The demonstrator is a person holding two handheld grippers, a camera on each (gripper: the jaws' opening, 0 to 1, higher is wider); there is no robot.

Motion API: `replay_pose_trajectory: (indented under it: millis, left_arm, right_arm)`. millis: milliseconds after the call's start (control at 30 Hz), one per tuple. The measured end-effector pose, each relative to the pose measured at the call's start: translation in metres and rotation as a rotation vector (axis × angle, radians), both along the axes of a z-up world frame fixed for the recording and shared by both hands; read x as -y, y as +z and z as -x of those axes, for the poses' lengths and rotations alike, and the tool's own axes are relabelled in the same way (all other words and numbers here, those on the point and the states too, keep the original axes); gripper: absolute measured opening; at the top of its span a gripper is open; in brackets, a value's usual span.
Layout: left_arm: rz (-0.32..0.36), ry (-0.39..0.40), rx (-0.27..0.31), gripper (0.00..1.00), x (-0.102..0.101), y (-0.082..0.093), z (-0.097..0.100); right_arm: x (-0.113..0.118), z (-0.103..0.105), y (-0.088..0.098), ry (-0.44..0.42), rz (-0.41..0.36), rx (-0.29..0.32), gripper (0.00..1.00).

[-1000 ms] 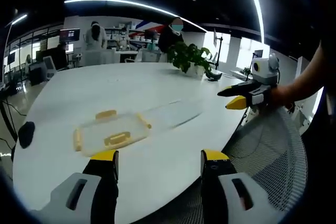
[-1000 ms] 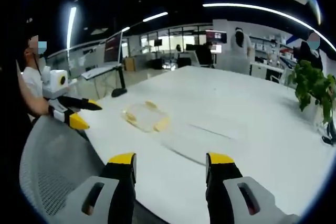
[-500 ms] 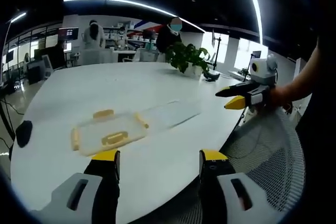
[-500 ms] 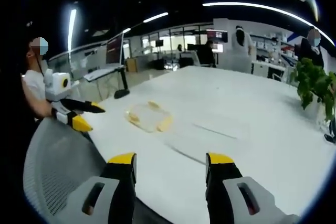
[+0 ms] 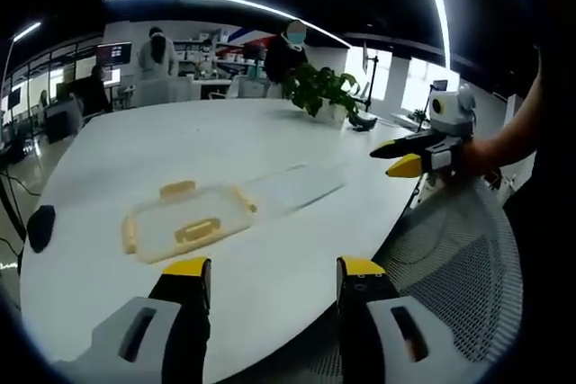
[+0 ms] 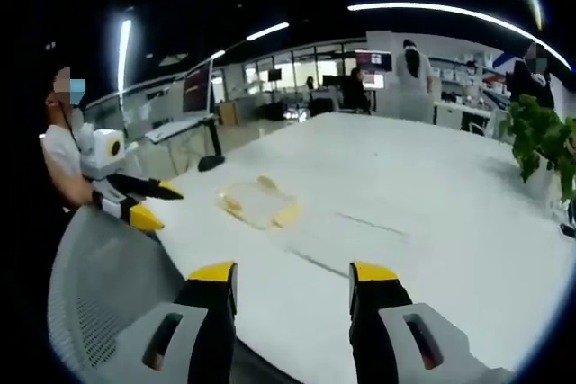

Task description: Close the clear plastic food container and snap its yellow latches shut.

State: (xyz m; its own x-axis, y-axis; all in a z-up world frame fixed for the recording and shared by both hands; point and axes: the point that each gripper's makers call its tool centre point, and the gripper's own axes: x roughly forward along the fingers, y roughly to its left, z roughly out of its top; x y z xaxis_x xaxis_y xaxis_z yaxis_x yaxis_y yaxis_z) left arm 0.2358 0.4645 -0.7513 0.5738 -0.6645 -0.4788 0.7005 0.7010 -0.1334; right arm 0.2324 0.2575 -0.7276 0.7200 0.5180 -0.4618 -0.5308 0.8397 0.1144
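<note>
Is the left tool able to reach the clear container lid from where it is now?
Probably yes: the left tool is open and the lid lies ahead on the table, nothing between.

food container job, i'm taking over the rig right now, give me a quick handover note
Left gripper: open, holding nothing, back from the table edge over a grey mesh chair.
Right gripper: open, holding nothing.
The clear plastic food container lid with yellow latches lies flat on the white table, next to the clear container base.
Done: nothing yet, neither gripper is touching either part.
Left: put the lid on the base and snap the latches.
</note>
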Motion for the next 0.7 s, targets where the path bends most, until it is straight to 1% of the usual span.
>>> replay_pose_trajectory:
  millis: [33, 67, 100, 133, 200, 267, 333, 400, 467, 500, 533, 567, 600, 633, 700]
  left_arm:
    - [0.019, 0.013, -0.002, 0.56, -0.001, 0.002, -0.001]
    - [0.016, 0.008, -0.004, 0.56, -0.001, 0.001, 0.0]
    - [0.012, 0.001, -0.01, 0.55, 0.001, -0.001, 0.003]
    - [-0.004, -0.02, -0.03, 0.54, 0.004, -0.005, 0.008]
    - [-0.012, -0.045, -0.025, 0.52, 0.009, -0.004, 0.01]
    - [-0.007, -0.04, -0.023, 0.52, 0.006, -0.003, 0.008]
    - [0.005, -0.027, -0.039, 0.52, 0.004, -0.004, 0.006]
    - [-0.009, -0.041, -0.043, 0.52, 0.005, -0.004, 0.008]
    - [-0.032, -0.077, -0.011, 0.53, 0.009, -0.001, 0.009]
    - [-0.066, -0.1, 0.015, 0.53, 0.009, 0.001, 0.009]
    - [-0.068, -0.099, 0.017, 0.53, 0.01, 0.004, 0.01]
    - [-0.053, -0.096, 0.022, 0.54, 0.012, 0.009, 0.01]
    - [-0.042, -0.097, 0.03, 0.54, 0.013, 0.013, 0.009]
    - [-0.043, -0.099, 0.04, 0.54, 0.012, 0.017, 0.007]
    - [-0.044, -0.097, 0.043, 0.55, 0.011, 0.019, 0.004]
  right_arm:
    - [-0.002, -0.001, 0.004, 0.015, 0.017, 0.041, 0.49]
    - [-0.003, 0.001, 0.004, 0.014, 0.016, 0.045, 0.48]
    - [-0.002, 0.003, 0.001, 0.013, 0.014, 0.028, 0.48]
    - [0.0, 0.008, -0.008, 0.023, 0.037, -0.013, 0.48]
    - [-0.003, 0.008, -0.006, 0.041, 0.046, 0.005, 0.48]
    - [-0.003, 0.007, -0.006, 0.043, 0.041, -0.002, 0.48]
    - [-0.003, 0.006, -0.003, 0.04, 0.036, -0.001, 0.48]
    - [-0.003, 0.005, 0.0, 0.048, 0.046, 0.005, 0.48]
    - [-0.001, 0.003, 0.005, 0.038, 0.053, 0.015, 0.48]
    - [0.0, 0.001, 0.009, 0.031, 0.045, 0.013, 0.48]
    - [-0.002, -0.002, 0.016, 0.024, 0.018, 0.021, 0.48]
    - [-0.002, -0.007, 0.025, 0.028, 0.027, 0.06, 0.48]
    - [-0.003, -0.008, 0.028, 0.025, 0.028, 0.059, 0.48]
    - [-0.005, -0.013, 0.036, 0.007, -0.017, 0.052, 0.48]
    - [-0.01, -0.021, 0.048, -0.036, -0.098, 0.068, 0.49]
